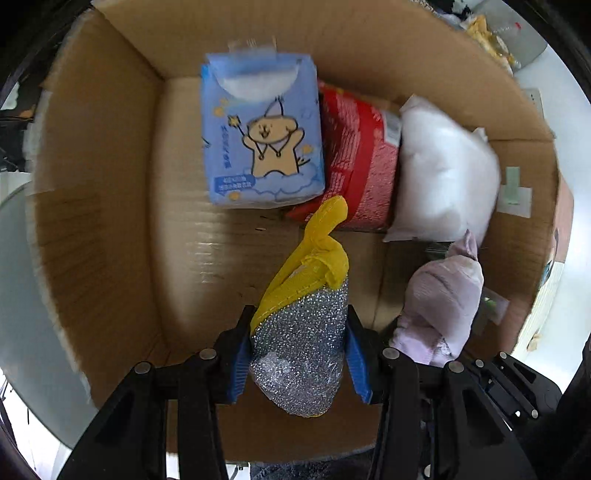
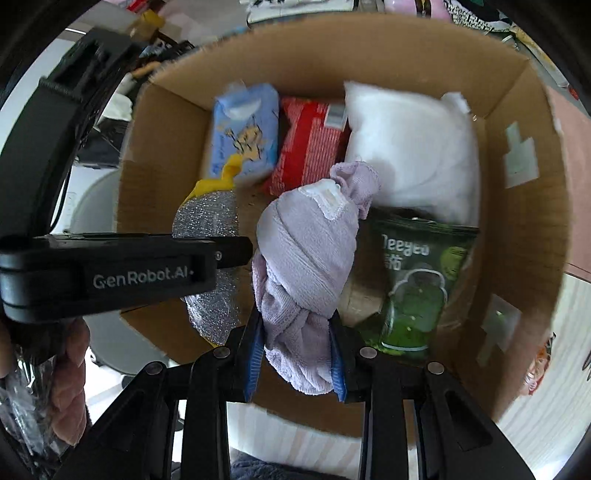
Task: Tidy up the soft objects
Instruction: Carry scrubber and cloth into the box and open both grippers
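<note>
My left gripper point(image 1: 297, 354) is shut on a silver glitter and yellow scrubbing cloth point(image 1: 303, 332), held above the open cardboard box point(image 1: 92, 184). My right gripper point(image 2: 297, 350) is shut on a rolled lilac towel point(image 2: 306, 258), also above the box point(image 2: 524, 240). The towel shows at the right of the left wrist view point(image 1: 439, 299). The scrubbing cloth point(image 2: 210, 221) and the left gripper's body show at the left of the right wrist view. In the box lie a blue tissue pack point(image 1: 258, 136), a red packet point(image 1: 358, 158) and a white pillow pack point(image 1: 443, 173).
A green pouch point(image 2: 417, 284) lies in the box's near right corner. The box floor at the left is bare cardboard point(image 1: 221, 258). Clutter lies beyond the far wall point(image 2: 295, 7). A white surface point(image 1: 22, 295) lies left of the box.
</note>
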Tool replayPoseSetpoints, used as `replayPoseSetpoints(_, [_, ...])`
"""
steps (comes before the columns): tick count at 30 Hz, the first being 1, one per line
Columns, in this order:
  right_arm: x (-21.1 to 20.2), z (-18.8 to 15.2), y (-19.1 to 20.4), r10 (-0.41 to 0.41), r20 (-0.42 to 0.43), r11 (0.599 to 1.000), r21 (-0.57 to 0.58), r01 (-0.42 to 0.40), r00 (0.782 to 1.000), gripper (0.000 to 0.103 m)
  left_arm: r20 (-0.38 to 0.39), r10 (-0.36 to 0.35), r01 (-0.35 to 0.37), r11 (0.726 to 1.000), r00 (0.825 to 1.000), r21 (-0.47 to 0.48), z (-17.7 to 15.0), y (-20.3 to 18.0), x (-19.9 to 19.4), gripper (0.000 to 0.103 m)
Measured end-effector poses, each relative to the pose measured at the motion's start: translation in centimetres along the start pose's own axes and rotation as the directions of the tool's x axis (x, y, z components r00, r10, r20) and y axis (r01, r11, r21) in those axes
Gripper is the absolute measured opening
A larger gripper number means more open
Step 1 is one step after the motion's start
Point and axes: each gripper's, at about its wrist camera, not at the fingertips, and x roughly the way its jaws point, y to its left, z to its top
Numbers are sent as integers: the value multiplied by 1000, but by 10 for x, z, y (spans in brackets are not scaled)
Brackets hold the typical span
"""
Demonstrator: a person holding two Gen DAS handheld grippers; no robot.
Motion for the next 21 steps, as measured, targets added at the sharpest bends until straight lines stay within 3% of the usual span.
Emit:
replayPoseSetpoints(6, [34, 11, -1, -42, -50, 999, 15, 43, 998, 35, -34, -14, 14, 1000, 999, 5, 9, 3, 22, 45])
replayPoseSetpoints(9, [41, 12, -2, -60, -68, 998, 19, 61, 996, 45, -31, -39, 38, 999, 999, -23, 7, 8, 21, 48])
replayPoseSetpoints(11, [38, 11, 2, -59, -60, 998, 15, 60, 996, 65, -20, -37, 37, 999, 999, -8, 4, 13, 17, 66])
replayPoseSetpoints(12, [34, 9, 3, -61, -56, 998, 16, 62, 997, 69, -10, -30, 30, 1000, 999, -4, 3, 16, 14, 81])
replayPoseSetpoints(13, [29, 9, 4, -70, -47, 997, 18, 70, 996, 73, 4, -25, 25, 1000, 1000, 3, 0, 14, 9, 86])
replayPoseSetpoints(18, [1, 3, 6, -90, -8, 996, 22, 90, 996, 73, 76, 16, -20, 999, 997, 43, -21, 10, -22, 98])
replayPoseSetpoints(21, [-16, -1, 5, -139, 22, 990, 28, 138, 990, 81, 140, 49, -57, 997, 989, 55, -41, 5, -43, 99])
